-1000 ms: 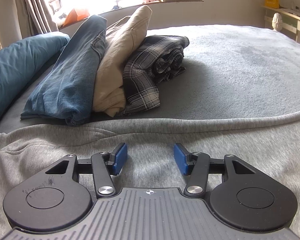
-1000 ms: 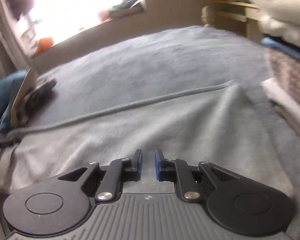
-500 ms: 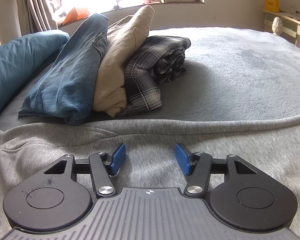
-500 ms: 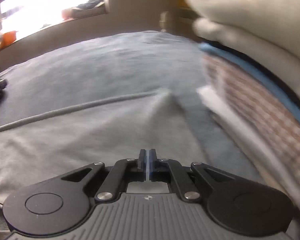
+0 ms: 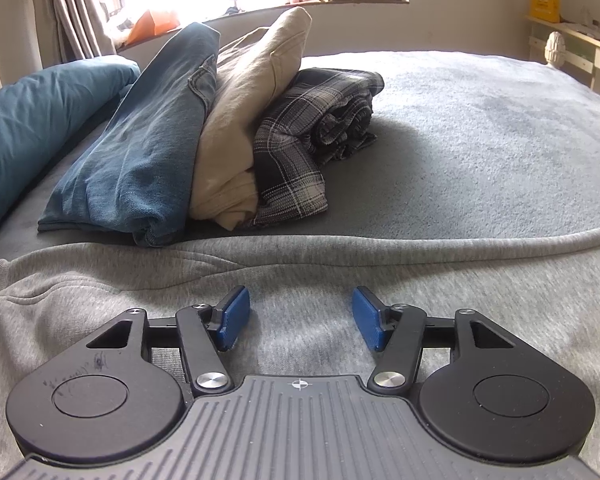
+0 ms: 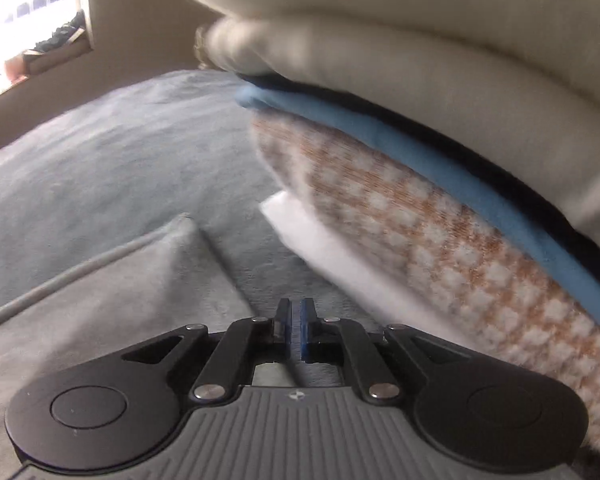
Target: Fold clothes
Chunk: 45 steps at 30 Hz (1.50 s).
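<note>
- The grey fleece sweatshirt (image 5: 148, 296), a soft knit garment with a thick rolled edge, lies spread across the near part of the grey carpet-like bed cover (image 5: 480, 140), directly under and ahead of the left gripper (image 5: 300, 318).
- In the left wrist view, that gripper hangs just over the cloth with its blue pads (image 5: 233, 318) set wide apart and nothing between them.
- Beyond the sweatshirt's far edge, three folded pieces lean together: blue denim jeans (image 5: 140, 160), a beige cotton garment (image 5: 240, 128) and a dark plaid flannel shirt (image 5: 300, 148). A teal pillow (image 5: 28, 120) sits to their left.
- In the right wrist view, which is blurred, the right gripper (image 6: 295, 334) has its jaws drawn nearly together with only a thin slit between; no cloth shows in that slit, though what lies below the tips is hidden.
- A corner of the sweatshirt (image 6: 180, 260) reaches to the left of that gripper. Close on the right rises a stack of folded textiles (image 6: 440, 220): cream on top, then dark and blue layers, an orange-and-white checked piece, white at the bottom.
- Judged by its look, the sweatshirt is light, limp and grippy, likely to sag and wrinkle when lifted. The thick hem or a corner offers the firmest pinch, one gripper at each end so the fold stays straight.
</note>
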Tool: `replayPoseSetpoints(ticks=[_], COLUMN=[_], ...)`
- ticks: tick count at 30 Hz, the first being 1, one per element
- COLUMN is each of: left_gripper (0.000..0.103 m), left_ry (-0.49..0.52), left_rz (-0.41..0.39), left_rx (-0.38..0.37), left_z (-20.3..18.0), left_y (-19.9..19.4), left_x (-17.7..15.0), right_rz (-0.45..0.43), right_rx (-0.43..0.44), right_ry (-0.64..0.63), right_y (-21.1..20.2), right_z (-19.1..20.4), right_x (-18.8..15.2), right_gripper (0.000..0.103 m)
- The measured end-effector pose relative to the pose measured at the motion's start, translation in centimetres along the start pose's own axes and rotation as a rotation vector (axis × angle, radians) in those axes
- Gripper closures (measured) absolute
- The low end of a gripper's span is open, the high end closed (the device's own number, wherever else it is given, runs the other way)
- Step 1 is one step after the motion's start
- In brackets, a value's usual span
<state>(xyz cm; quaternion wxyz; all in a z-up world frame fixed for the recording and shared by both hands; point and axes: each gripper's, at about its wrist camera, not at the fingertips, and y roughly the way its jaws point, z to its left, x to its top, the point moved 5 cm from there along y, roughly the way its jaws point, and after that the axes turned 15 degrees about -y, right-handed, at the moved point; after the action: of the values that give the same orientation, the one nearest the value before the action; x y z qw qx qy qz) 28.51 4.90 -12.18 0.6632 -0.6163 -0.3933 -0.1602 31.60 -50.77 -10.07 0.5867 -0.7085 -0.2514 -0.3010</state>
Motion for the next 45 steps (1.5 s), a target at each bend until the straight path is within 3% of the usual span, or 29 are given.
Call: replayPoseSetpoints(ticks=[3, 7, 10, 12, 16, 19, 25, 30, 34, 37, 42, 45], left_gripper=[0.046, 0.046, 0.046, 0.046, 0.046, 0.046, 0.046, 0.045, 0.045, 0.045, 0.045, 0.045], left_ry=[-0.005, 0.0, 0.04, 0.076, 0.137, 0.104, -0.015, -0.083, -0.125, -0.103, -0.083, -0.141], left_rz=[0.019, 0.042, 0.072, 0.1, 0.187, 0.207, 0.116, 0.057, 0.042, 0.03, 0.035, 0.099], left_rx=[-0.012, -0.031, -0.05, -0.071, -0.089, -0.077, -0.017, 0.052, 0.088, 0.086, 0.138, 0.13], left_z=[0.3, 1.3, 2.5, 3.6, 6.6, 10.2, 16.8, 19.5, 20.3, 20.0, 20.8, 22.2], left_y=[-0.7, -2.5, -4.5, -6.2, -9.7, -12.7, -17.4, -16.9, -16.5, -16.6, -15.8, -14.9], left_x=[0.3, 0.7, 0.5, -0.2, -3.3, -5.3, -6.4, -6.3, -6.7, -7.3, -8.4, -9.4], right_rz=[-0.032, -0.074, -0.09, -0.072, -0.013, -0.008, 0.001, 0.008, 0.001, 0.019, 0.04, 0.061], right_rx=[0.205, 0.523, 0.765, 0.845, 0.862, 0.828, 0.759, 0.701, 0.894, 0.974, 0.96, 0.869], right_ry=[-0.12, -0.487, -0.703, -0.798, -0.852, -0.839, -0.812, -0.789, -0.917, -0.986, -0.914, -0.846], right_y=[-2.3, -5.8, -9.1, -10.1, -9.9, -10.0, -10.4, -10.7, -15.3, -17.0, -14.4, -10.7], right_z=[6.4, 19.8, 28.9, 33.2, 36.5, 36.9, 37.7, 38.4, 50.1, 57.7, 66.2, 68.0], right_x=[1.3, 2.9, 1.6, -0.1, -1.4, -0.6, 1.1, 2.5, 1.4, -0.4, -2.6, -3.8], right_gripper=[0.093, 0.087, 0.081, 0.081, 0.081, 0.081, 0.08, 0.08, 0.08, 0.08, 0.081, 0.082])
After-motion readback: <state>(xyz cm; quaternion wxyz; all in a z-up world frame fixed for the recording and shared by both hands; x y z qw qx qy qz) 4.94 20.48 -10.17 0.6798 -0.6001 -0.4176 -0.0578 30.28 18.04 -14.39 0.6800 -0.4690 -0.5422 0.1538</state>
